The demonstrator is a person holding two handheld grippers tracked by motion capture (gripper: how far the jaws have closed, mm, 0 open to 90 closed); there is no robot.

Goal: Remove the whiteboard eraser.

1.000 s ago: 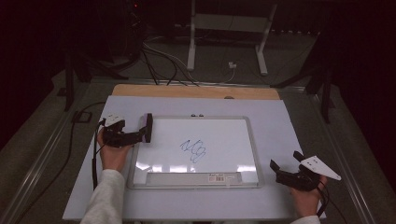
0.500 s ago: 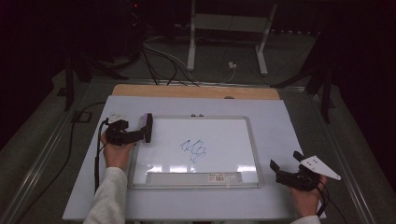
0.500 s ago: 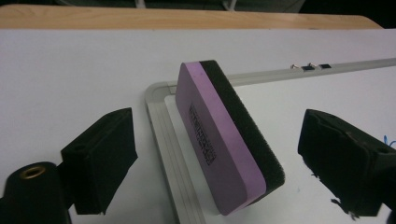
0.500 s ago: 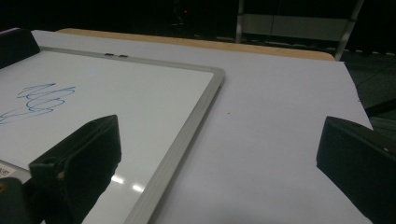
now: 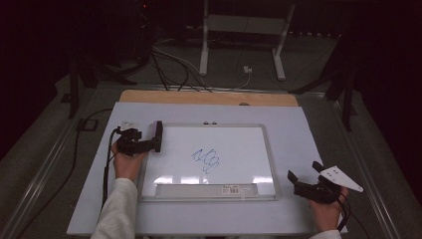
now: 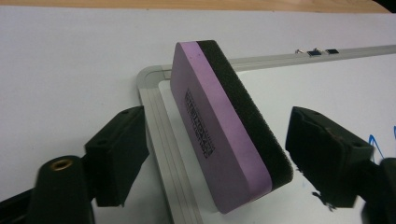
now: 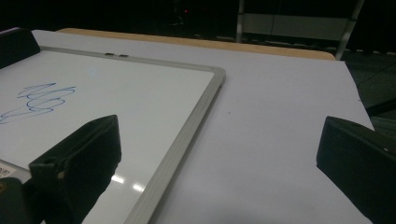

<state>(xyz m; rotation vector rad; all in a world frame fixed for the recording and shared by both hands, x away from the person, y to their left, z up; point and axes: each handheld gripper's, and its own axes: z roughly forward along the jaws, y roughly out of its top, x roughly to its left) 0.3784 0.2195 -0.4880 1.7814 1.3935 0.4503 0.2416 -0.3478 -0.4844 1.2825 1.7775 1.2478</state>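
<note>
Left gripper view shows the left gripper jaws closing around the eraser without touching it yet, the blue scribble beyond is not wiped, and the right gripper waits spread wide.

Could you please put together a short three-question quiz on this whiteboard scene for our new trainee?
1. True or false: the left gripper already presses its pads on the eraser.
2. What colour is the scribble on the whiteboard?
3. On which side of the whiteboard does the right gripper rest: A, the person's left; B, the person's right?

Key: 1. False: gaps show on both sides, though the jaws have just been closing around it. 2. Blue. 3. B.
</note>
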